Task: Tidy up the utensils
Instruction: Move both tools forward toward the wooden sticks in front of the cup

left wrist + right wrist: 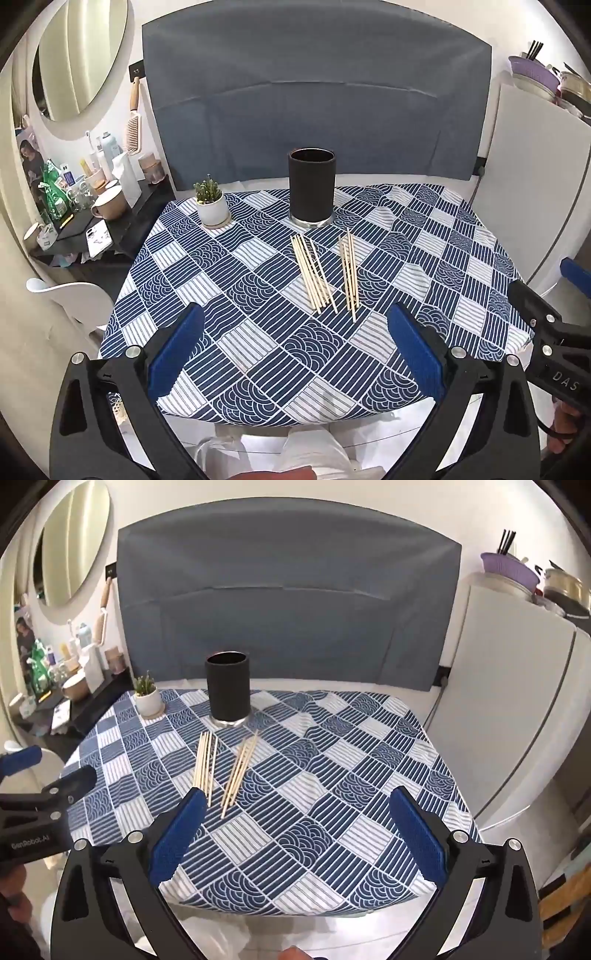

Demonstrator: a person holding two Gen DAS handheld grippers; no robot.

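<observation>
While both claws hang wide open and empty, chopsticks lie loose on the desk.
Left claw [295, 350] and right claw [297, 830] hover over the near edge of the desk [424, 369]; two chopstick bundles [314, 273] [349, 271] lie side by side, just before the upright black holder [311, 188].

Black claws [295, 354] with blue ribbed pads [177, 354], silver screws
</observation>
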